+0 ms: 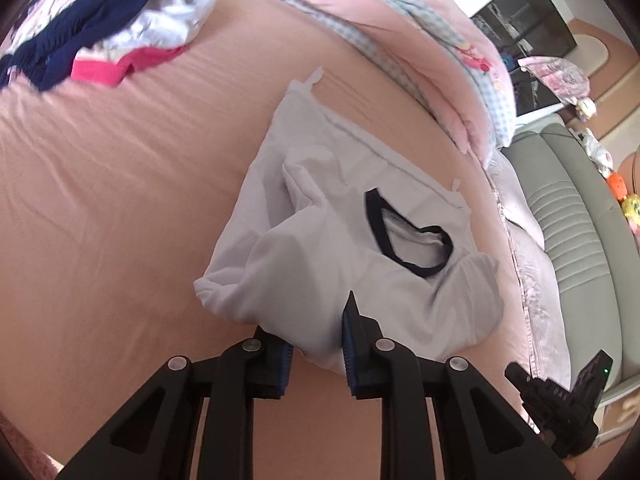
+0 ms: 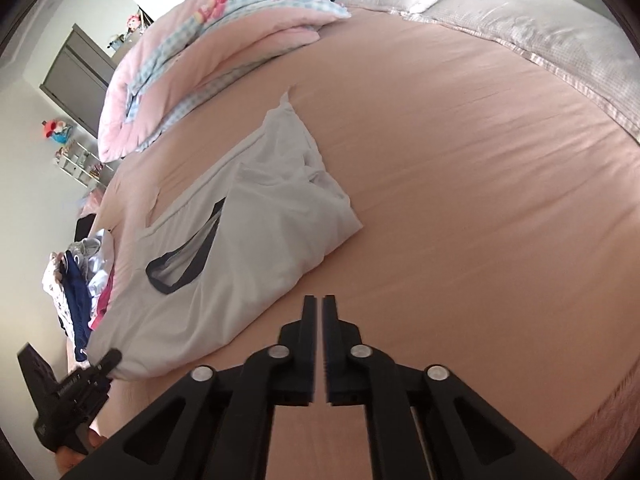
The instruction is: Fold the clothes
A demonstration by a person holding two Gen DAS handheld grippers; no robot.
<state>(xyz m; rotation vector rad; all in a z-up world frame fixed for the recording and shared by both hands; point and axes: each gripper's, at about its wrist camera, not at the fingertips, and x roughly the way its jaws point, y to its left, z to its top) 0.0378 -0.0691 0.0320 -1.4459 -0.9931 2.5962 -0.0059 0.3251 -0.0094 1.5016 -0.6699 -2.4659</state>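
A white T-shirt (image 1: 320,216) with a dark navy collar (image 1: 404,236) lies crumpled and partly folded on the pink bedsheet (image 1: 120,200). My left gripper (image 1: 316,336) holds the shirt's near edge: bunched fabric fills the gap between the pads, and one finger is buried under the cloth. In the right wrist view the same shirt (image 2: 256,240) lies to the left, with the left gripper (image 2: 110,360) at its near corner. My right gripper (image 2: 322,302) hovers over bare sheet just right of the shirt, fingers nearly touching with nothing between them. It also shows at the lower right of the left wrist view as the right gripper (image 1: 516,376).
A pile of unfolded clothes (image 1: 100,20), navy, white and bright pink, sits at the far left of the bed. A folded pink and blue-check quilt (image 2: 192,64) lies beyond the shirt. Pale pillows (image 2: 500,12) and a padded headboard (image 1: 580,248) line one side.
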